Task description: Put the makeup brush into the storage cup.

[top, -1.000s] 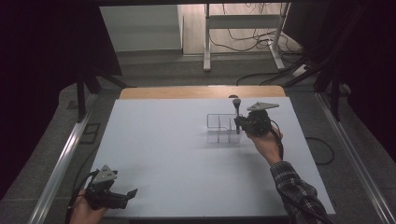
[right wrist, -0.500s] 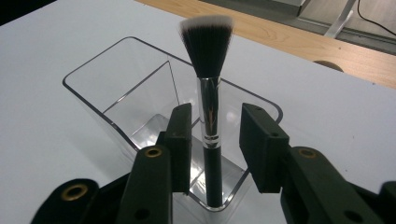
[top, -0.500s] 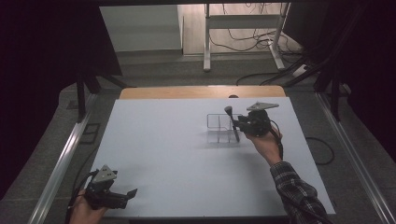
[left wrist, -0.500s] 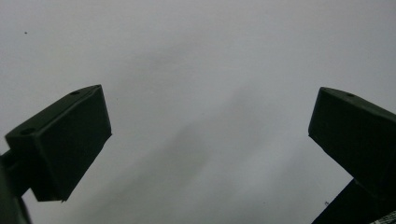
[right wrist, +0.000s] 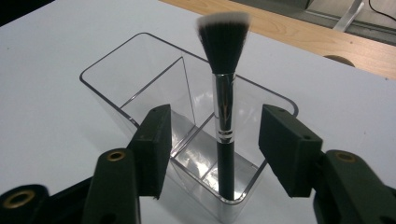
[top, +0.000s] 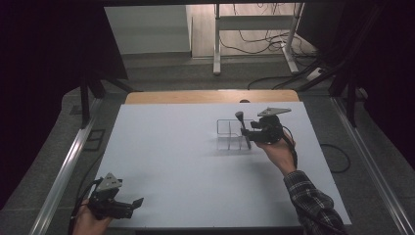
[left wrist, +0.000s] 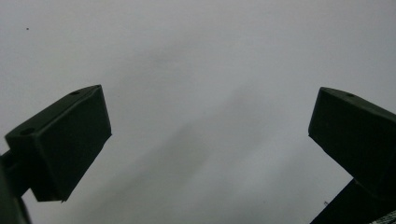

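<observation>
A clear plastic organizer (top: 228, 136) with several compartments stands on the white table (top: 171, 161), right of centre. A makeup brush (top: 242, 128) stands in it, bristles up. In the right gripper view the brush (right wrist: 223, 102) leans in the organizer's (right wrist: 107, 56) nearest corner compartment. My right gripper (right wrist: 215, 135) has just been opening. Its jaws stand on either side of the handle and clear of it. In the high view that gripper (top: 247, 134) is at the organizer's right side. My left gripper (top: 134, 204) rests open near the front left edge, with bare table between its jaws (left wrist: 210, 121).
A wooden strip (top: 195, 96) runs along the table's far edge. Metal rails (top: 63, 166) flank the table on both sides. Beyond the table are a desk frame (top: 215, 44) and floor cables. A cable (top: 337, 161) loops off the table's right side.
The right jaws have opened off the brush handle. The brush has sunk lower and now stands in the organizer. The left gripper has kept still.
</observation>
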